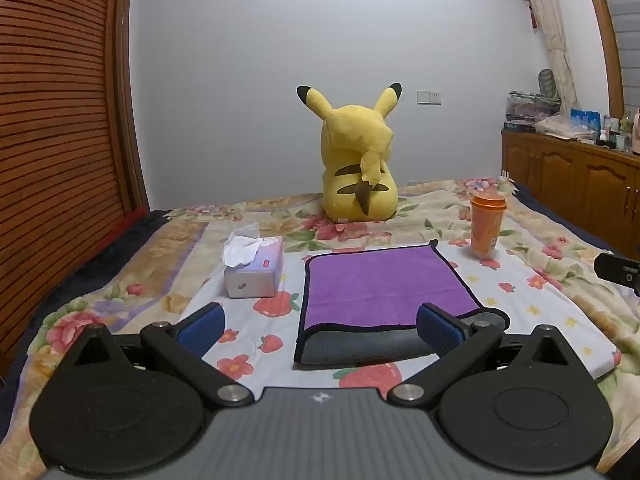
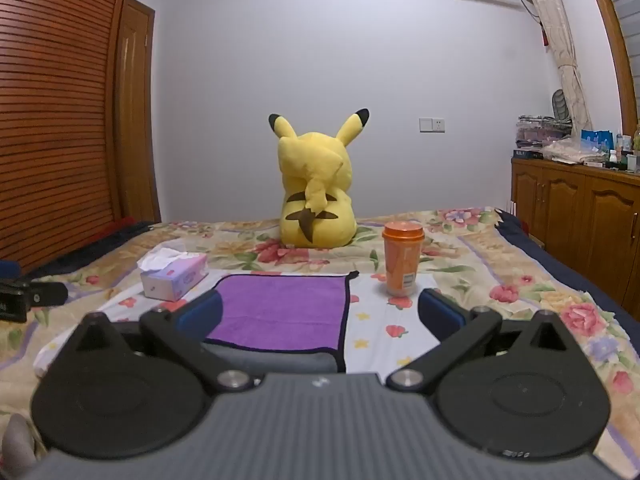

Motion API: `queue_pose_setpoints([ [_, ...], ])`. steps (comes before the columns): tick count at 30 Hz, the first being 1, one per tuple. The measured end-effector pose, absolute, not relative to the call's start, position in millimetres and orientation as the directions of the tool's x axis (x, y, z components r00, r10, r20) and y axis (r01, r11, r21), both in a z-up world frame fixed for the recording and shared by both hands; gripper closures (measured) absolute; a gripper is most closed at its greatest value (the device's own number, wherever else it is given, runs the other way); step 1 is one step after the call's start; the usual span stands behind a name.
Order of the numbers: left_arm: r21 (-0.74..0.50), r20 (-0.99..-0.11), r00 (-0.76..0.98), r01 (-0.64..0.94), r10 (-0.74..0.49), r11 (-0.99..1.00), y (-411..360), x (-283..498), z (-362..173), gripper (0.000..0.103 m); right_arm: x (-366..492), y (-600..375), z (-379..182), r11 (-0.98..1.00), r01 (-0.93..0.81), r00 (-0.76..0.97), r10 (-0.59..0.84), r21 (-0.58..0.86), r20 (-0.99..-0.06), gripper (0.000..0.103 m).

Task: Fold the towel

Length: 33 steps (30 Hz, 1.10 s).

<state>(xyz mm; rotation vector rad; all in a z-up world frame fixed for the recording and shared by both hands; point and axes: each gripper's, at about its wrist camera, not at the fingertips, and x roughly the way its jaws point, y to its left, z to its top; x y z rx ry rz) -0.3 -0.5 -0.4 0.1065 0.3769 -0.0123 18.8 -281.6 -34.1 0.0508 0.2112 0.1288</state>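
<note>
A purple towel (image 1: 380,284) with black trim and a grey underside lies folded once on the white strawberry-print cloth (image 1: 532,300) on the bed; its grey lower layer shows along the near edge. My left gripper (image 1: 320,328) is open and empty, hovering just short of the towel's near edge. The towel also shows in the right wrist view (image 2: 280,312), ahead and to the left. My right gripper (image 2: 320,312) is open and empty above the towel's near right corner. Neither gripper touches the towel.
A tissue box (image 1: 254,270) stands left of the towel and an orange cup (image 1: 486,226) right of it. A yellow Pikachu plush (image 1: 358,164) sits behind. The floral bedspread (image 1: 120,280) covers the bed. A wooden cabinet (image 2: 580,220) stands to the right.
</note>
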Motion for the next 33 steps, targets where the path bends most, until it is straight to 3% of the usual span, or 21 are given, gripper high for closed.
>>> queue_pose_setpoints([
  [33, 0.096, -0.368, 0.930, 0.031, 0.007, 0.995, -0.4, -0.2, -0.3, 0.000, 20.4, -278.6, -33.1, 0.991, -0.121, 0.969, 0.132, 0.064, -0.207, 0.000],
])
